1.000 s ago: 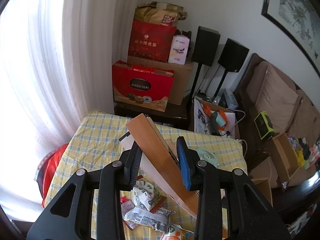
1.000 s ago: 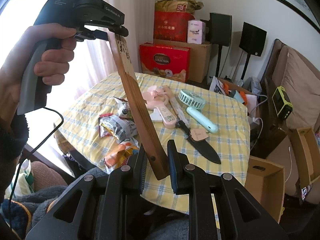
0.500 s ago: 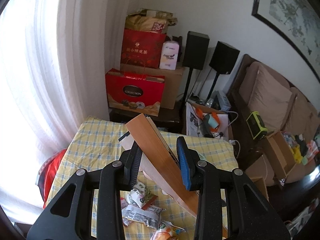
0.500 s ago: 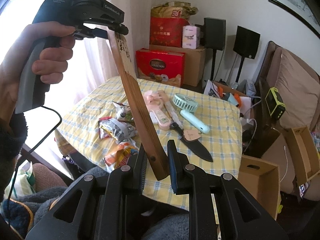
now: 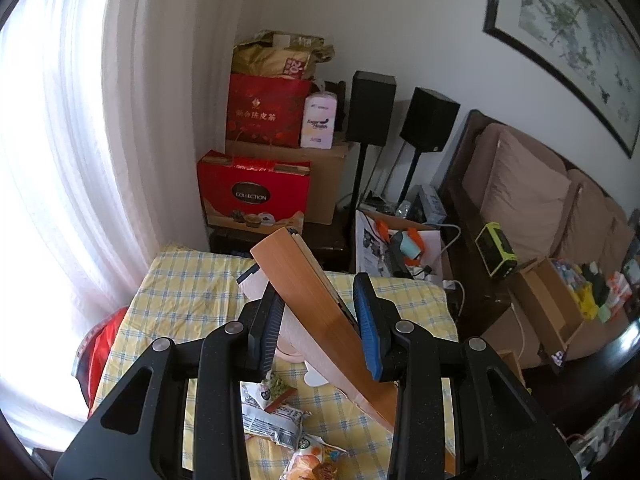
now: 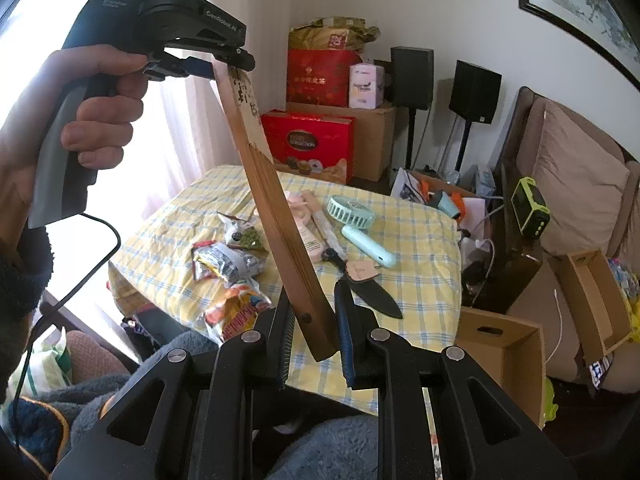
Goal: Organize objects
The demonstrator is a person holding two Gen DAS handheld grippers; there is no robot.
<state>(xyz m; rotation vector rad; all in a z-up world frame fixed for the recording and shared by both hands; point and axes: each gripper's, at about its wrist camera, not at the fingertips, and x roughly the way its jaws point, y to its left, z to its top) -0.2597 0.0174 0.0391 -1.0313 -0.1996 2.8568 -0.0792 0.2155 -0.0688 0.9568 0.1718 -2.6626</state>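
Both tools, left tool [image 5: 320, 316] and right tool [image 6: 314, 330], clench the folded fan [image 6: 276, 216]; snack packets [image 6: 226, 260] at nine o'clock, sheathed knife [image 6: 370, 292] at three, on the worktop [image 6: 420, 248]

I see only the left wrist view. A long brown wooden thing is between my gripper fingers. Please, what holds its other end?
Observer: The right gripper is shut on the lower end of that folded wooden fan, near its pivot pin.
Operator: And is the fan on the table?
Observer: No. It hangs slanted above the checked tablecloth, held by the left gripper at the top.
Operator: What lies under it that I cannot see?
Observer: A mint green handheld fan lies on the cloth, and a black sheath beside it.
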